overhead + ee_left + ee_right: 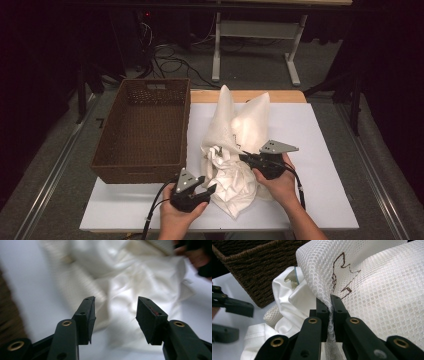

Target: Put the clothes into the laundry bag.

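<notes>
**White mesh bag pinched by right tool**

White table carries everything. At 6 o'clock the left tool stands open with nothing between its jaws, just beside the crumpled white cloth. The right tool is clamped on the mesh bag, at centre. Wicker basket sits at 10 o'clock.

No readable text; the mesh bag bears only brown stitched lines.

White table, with brown wicker basket at left, crumpled white mesh bag and white cloth just beside.
</notes>
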The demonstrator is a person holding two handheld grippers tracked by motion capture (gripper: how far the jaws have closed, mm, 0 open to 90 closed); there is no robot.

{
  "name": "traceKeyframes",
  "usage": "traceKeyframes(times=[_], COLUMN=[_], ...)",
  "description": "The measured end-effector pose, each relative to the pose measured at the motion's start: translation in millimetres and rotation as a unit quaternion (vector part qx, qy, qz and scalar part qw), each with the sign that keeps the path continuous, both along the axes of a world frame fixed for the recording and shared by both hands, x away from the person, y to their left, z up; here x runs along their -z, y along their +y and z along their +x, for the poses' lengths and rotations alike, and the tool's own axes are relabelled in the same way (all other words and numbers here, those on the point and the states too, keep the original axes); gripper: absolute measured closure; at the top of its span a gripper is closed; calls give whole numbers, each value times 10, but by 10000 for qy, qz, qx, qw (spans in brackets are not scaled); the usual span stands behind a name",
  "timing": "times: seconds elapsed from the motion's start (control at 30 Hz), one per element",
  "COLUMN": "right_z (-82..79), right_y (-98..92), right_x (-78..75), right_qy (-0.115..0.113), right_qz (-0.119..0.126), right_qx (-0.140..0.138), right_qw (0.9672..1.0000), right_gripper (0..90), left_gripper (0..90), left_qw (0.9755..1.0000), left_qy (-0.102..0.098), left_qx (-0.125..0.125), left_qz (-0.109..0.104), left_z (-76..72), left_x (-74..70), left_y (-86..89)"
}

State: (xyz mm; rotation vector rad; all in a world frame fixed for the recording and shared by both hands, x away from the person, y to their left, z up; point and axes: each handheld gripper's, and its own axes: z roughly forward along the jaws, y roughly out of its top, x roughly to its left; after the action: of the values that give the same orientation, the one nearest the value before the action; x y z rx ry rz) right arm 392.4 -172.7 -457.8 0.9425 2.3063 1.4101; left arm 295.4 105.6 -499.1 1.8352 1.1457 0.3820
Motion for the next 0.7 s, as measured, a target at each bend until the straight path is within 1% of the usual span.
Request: traceKeyframes(times=[0.03, 0.07, 0.1, 0.17, 0.2, 0.27, 0.33, 0.37, 0.4, 0.43, 0.47, 0.5, 0.53, 0.57, 0.6, 0.63, 0.7], right_z=[-3, -6, -4, -10, -11, -18, -26, -25, -21, -21, -22, -25, -29, -30, -35, -36, -52], right_y=[2, 3, 4, 10, 12, 11, 1, -3, -10, -13, -16, -17, -22, -30, -39, -50, -67], right_x=[0, 1, 4, 7, 11, 23, 28, 29, 29, 30, 31, 31, 29, 25, 19, 13, -6], right_qy=[15, 38, 22, 63, 41, 39, 64, 67, 54, 75, 99, 98, 96, 84, 89, 59, 58], right_qz=[4, 1, -3, -1, -17, -38, -24, -7, 1, 22, 25, 20, 21, 26, 40, 39, 47], right_qx=[11, 17, 8, 29, 22, 13, 13, 9, -26, -32, -43, -51, -47, -59, -49, -49, -15], right_qw=[10000, 10000, 10000, 10000, 10000, 10000, 10000, 10000, 10000, 10000, 9999, 9999, 9999, 9999, 9999, 10000, 10000], right_gripper=[878, 877, 876, 874, 873, 872, 872, 872, 872, 872, 872, 872, 872, 873, 873, 874, 876], left_gripper=[522, 524, 524, 513, 505, 493, 508, 557, 601, 659, 728, 798, 842, 859, 867, 872, 876], left_qw=[9998, 9995, 9994, 9994, 9994, 9993, 9990, 9989, 9990, 9989, 9990, 9986, 9983, 9983, 9985, 9986, 9987], left_qy=[105, 177, 227, 205, 189, 157, 162, 148, 131, 175, 268, 308, 342, 405, 420, 396, 433], left_qx=[-145, -235, -250, -251, -240, -262, -382, -402, -363, -336, -223, -160, -145, -105, -124, -144, -169], left_qz=[101, 73, 90, 139, 189, 221, 152, 180, 234, 275, 295, 389, 450, 415, 342, 313, 209], left_z=[8, 26, 50, 102, 134, 212, 302, 335, 364, 389, 405, 408, 403, 395, 375, 351, 297], left_x=[40, 75, 95, 100, 93, 75, 64, 58, 60, 73, 84, 99, 114, 127, 135, 137, 137], left_y=[30, 42, 41, -32, -87, -178, -232, -242, -255, -274, -280, -285, -280, -256, -222, -179, -92])
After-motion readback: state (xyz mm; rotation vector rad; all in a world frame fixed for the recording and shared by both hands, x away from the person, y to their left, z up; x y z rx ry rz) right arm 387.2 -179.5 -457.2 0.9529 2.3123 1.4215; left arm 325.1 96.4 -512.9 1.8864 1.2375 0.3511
